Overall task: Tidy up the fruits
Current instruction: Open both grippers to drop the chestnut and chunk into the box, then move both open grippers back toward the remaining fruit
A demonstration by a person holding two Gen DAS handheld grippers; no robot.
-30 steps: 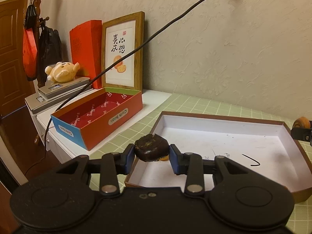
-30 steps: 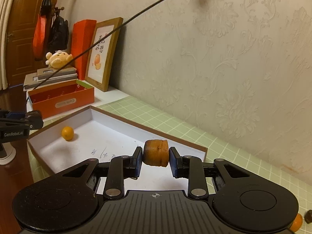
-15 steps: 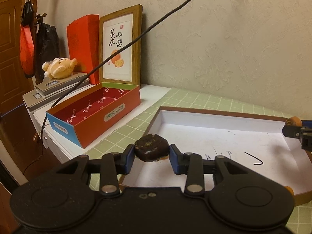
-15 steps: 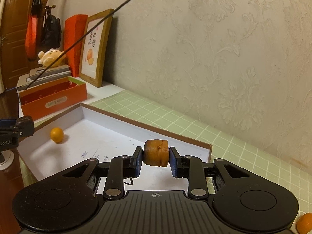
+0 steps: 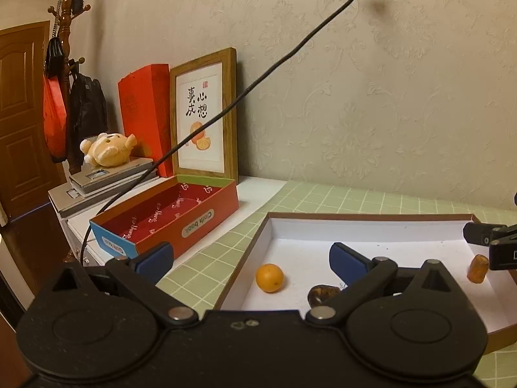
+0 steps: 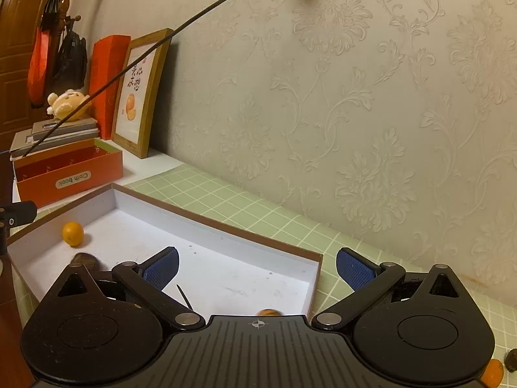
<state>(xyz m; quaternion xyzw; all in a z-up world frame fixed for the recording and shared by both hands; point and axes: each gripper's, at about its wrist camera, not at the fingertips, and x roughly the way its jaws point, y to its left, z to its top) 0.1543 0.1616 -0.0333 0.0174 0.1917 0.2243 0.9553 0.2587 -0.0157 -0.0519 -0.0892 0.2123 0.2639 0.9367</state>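
Hovering over the shallow white tray (image 5: 268, 226), both tools with jaws opening wide, nothing between the pads.

Tray: brown-rimmed, on the green checked cloth (image 6: 226, 190). Three fruits already inside it.

Left gripper (image 5: 248, 258): empty. Round orange (image 5: 269, 278) sits at about 1 o'clock just ahead of its gap; dark brown fruit (image 5: 321, 292) at 3 o'clock, tucked under the right-hand finger.

Right gripper (image 6: 257, 266): empty. Its released orange-brown piece (image 6: 268, 312) is mostly hidden at 6 o'clock under the body; the left view shows it upright (image 5: 478, 268), long axis vertical, near the tray's far end.

Loose fruit: two small pieces outside the tray, one orange (image 6: 492, 371), one dark (image 6: 512, 360), at 4 o'clock from the right gripper, well apart from the tray. Judgement: the right hand is nearer and would swing back and rightward for them. Their long axes cannot be told, being cut by the frame edge.
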